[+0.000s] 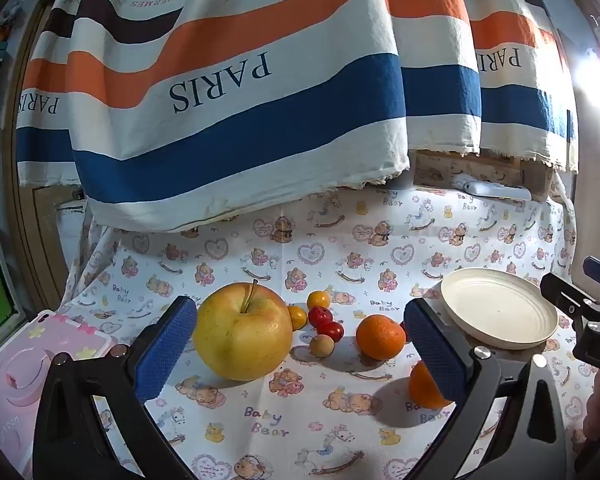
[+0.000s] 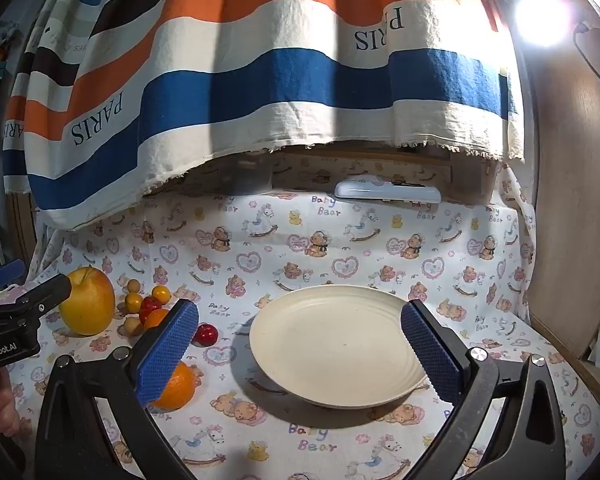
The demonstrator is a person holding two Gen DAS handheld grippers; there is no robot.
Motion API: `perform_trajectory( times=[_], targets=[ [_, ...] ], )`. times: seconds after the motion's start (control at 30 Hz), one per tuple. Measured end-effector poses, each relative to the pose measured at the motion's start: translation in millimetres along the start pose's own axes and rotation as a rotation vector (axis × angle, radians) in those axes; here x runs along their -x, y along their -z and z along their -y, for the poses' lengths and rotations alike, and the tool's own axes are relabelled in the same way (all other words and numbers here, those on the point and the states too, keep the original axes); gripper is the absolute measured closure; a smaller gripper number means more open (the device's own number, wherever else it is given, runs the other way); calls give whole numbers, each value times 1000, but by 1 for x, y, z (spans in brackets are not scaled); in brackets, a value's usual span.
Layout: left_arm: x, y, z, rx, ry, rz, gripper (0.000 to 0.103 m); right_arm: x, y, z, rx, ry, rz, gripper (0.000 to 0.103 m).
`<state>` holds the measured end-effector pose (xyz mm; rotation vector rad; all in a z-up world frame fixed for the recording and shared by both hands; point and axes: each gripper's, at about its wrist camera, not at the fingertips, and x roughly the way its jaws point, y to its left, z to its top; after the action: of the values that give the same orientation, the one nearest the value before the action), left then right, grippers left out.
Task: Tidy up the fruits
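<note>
A big yellow apple (image 1: 242,332) stands on the bear-print cloth just inside my left gripper's left finger. My left gripper (image 1: 300,312) is open, nothing touching its blue pads. Beyond it lie small red tomatoes (image 1: 326,322), small yellow fruits (image 1: 318,300), a beige ball (image 1: 321,345) and a tangerine (image 1: 380,336). A second orange (image 1: 426,386) is half hidden behind the right finger. My right gripper (image 2: 300,314) is open in front of the empty cream plate (image 2: 336,344). An orange (image 2: 176,386) peeks from behind its left finger, and a red tomato (image 2: 206,334) lies just beyond that finger.
A striped cloth (image 1: 236,92) hangs over the back of the table. A white flat device (image 2: 388,192) lies under its hem. A pink box (image 1: 28,360) sits at the left edge and a wooden panel (image 2: 572,240) bounds the right side.
</note>
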<state>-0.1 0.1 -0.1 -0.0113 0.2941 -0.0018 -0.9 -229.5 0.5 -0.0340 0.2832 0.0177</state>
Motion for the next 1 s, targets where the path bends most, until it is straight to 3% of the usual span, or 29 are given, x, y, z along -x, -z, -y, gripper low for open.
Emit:
perform_trajectory(
  times=[0.37,0.83,1.0],
  targets=[
    [-1,0,3,-12,-11,-2,0,-1,0,-3,7,12,-2,1],
    [0,1,7,-31,76,-25,0,0,1,0,-1,-13,-1,1],
    [1,1,10,-37,52,-21,0,0,0,0,1,-11,-2,1]
  ],
)
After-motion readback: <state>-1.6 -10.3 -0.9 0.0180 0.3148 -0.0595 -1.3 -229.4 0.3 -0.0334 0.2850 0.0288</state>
